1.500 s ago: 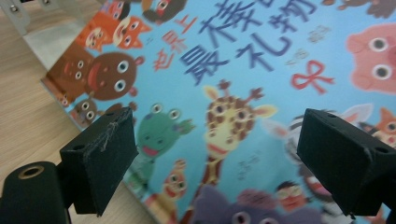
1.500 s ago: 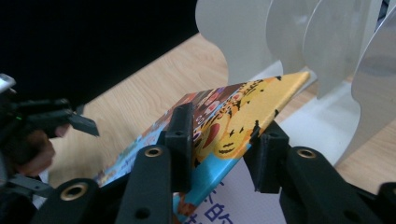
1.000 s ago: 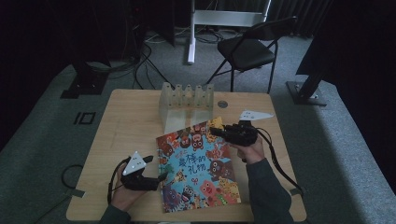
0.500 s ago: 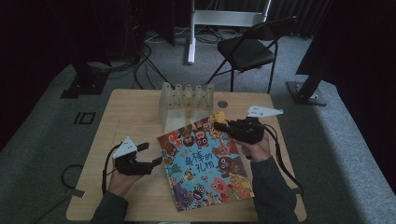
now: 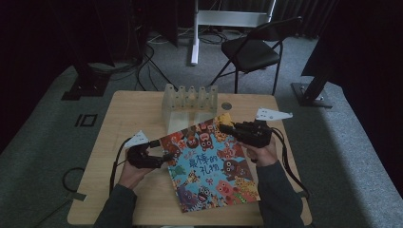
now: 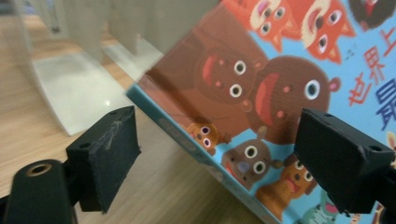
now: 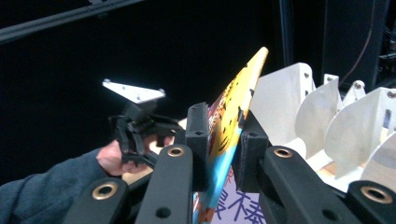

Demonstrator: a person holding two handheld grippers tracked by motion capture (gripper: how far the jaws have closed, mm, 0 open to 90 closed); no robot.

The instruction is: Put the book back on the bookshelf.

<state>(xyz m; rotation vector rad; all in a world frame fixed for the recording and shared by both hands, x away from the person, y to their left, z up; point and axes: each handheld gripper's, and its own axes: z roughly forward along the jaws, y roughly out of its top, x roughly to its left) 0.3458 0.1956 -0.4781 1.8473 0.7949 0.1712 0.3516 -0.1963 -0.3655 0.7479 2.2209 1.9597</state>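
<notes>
High view: the picture book (image 5: 209, 166) lies tilted on the surface (image 5: 123, 118), before the white rack (image 5: 190, 102). Left gripper view: left claw (image 6: 219, 154) spread apart at its edge. Right gripper view: right claw (image 7: 222, 140) clamped on its corner.

A wooden table (image 5: 128, 114) carries a translucent divider rack (image 5: 189, 102) and a picture book (image 5: 211, 166).

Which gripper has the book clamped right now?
The right gripper: its jaws are shut on the book at its far corner. The left gripper stands open beside the book.
</notes>
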